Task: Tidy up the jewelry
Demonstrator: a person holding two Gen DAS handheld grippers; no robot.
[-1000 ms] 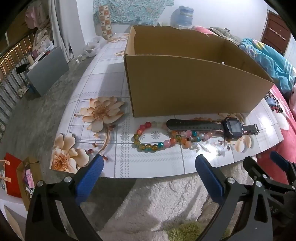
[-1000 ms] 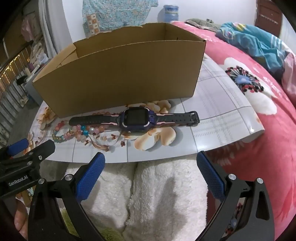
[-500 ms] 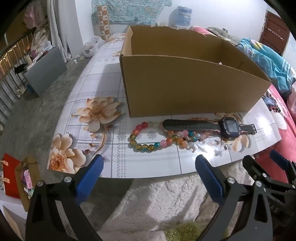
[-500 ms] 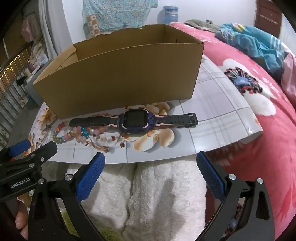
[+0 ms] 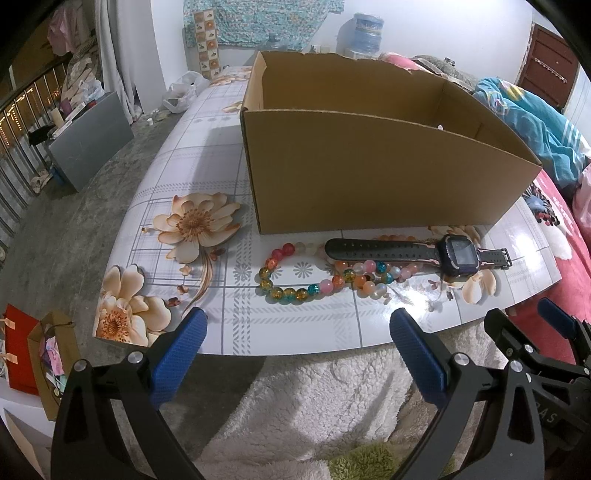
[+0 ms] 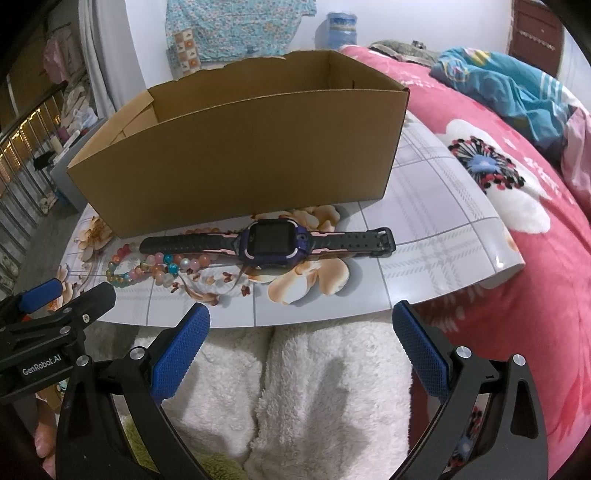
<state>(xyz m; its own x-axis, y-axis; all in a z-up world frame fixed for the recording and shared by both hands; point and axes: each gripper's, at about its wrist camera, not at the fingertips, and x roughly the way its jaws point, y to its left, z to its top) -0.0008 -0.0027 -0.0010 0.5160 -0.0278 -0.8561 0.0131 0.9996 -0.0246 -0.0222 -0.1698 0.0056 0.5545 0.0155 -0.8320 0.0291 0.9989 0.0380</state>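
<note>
Both the left gripper (image 5: 295,332) and the right gripper (image 6: 301,328) hang wide open, holding nothing, at the near edge of the table (image 5: 295,332). The watch (image 6: 269,242) lies flat before the box (image 6: 243,158), its strap overlapping the bracelet (image 5: 295,280) (multicoloured beads).

box (image 5: 369,177) floor hidden by near wall | bracelet (image 5: 317,280) partly under watch (image 5: 456,254)

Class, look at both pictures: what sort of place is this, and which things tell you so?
Most likely a home bedroom: a bed with a red floral cover beside the flower-patterned table, a rumpled blue blanket, and a water-cooler bottle by the wall.
</note>
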